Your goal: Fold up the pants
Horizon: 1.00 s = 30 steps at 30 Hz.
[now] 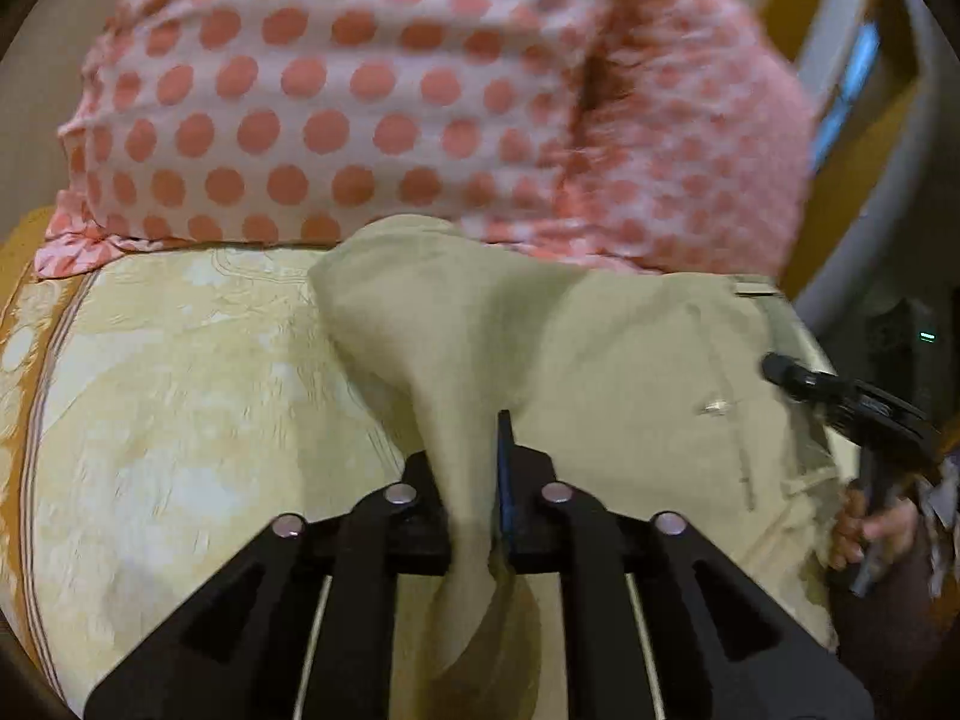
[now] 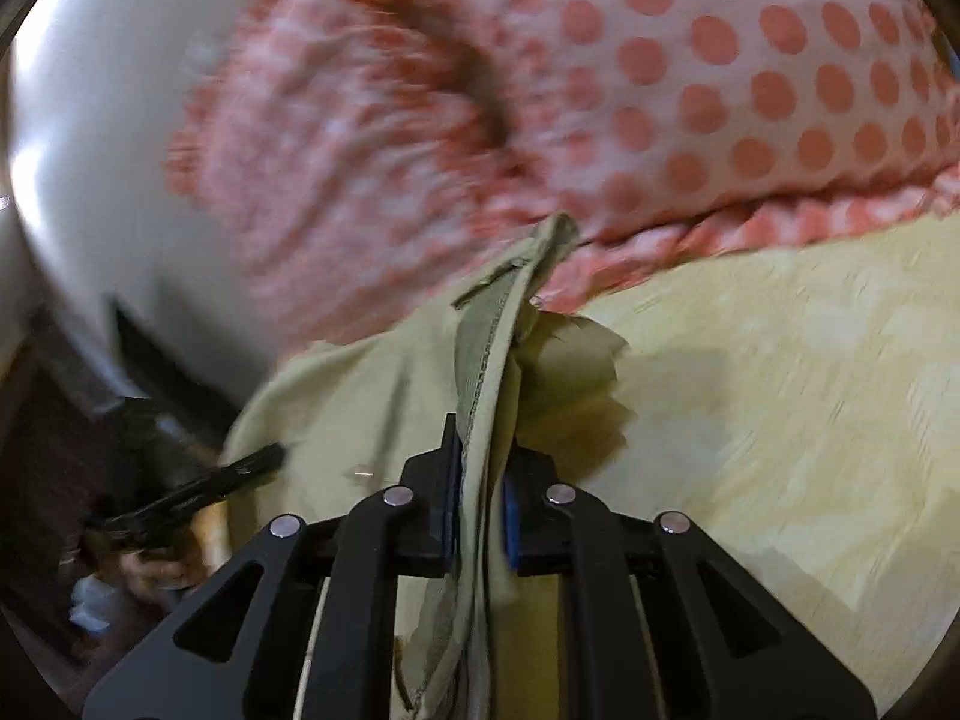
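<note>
The khaki pants lie partly lifted over a yellow patterned bedspread. My left gripper is shut on a bunched fold of the pants fabric, which rises in a ridge ahead of the fingers. My right gripper is shut on a stitched hem or waistband edge of the pants, held up off the bed. In the left wrist view the right gripper shows at the right edge with the hand behind it. In the right wrist view the left gripper shows at the lower left.
A pink pillow with coral polka dots lies along the far side of the bed, right behind the pants; it also fills the top of the right wrist view. The bedspread stretches to the right. A pale wall is at the left.
</note>
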Each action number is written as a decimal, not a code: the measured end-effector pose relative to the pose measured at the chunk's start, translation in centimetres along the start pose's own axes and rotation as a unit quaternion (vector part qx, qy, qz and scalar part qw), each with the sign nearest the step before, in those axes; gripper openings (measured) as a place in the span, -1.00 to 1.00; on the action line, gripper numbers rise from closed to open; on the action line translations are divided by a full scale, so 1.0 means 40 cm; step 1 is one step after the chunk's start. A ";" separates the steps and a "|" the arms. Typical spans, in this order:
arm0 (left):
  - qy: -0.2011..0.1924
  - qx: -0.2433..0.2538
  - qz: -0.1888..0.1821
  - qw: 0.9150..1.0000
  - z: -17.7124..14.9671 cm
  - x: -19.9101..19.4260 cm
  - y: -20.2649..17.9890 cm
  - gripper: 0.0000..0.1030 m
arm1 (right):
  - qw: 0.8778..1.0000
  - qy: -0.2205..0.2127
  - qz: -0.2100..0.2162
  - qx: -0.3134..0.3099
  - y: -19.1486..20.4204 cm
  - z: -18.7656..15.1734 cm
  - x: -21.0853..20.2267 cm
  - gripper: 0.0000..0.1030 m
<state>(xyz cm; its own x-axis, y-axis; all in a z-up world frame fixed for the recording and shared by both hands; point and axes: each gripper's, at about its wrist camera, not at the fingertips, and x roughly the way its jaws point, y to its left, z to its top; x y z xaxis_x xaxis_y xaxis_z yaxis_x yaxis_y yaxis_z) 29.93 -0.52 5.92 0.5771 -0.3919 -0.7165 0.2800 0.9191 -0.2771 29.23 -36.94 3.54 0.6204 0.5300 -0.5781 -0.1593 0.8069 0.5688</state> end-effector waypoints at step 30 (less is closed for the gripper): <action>-0.035 0.003 0.121 0.992 -0.446 -0.260 -0.119 0.96 | 0.958 0.015 -0.225 -0.176 0.294 -0.453 -0.101 0.97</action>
<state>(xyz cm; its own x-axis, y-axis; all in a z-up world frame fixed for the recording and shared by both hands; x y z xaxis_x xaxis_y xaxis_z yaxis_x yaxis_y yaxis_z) 8.92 -0.09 3.26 0.6798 -0.1608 -0.7156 0.1306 0.9866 -0.0977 10.95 -24.87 1.98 0.6655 0.1115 -0.7380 -0.1335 0.9906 0.0294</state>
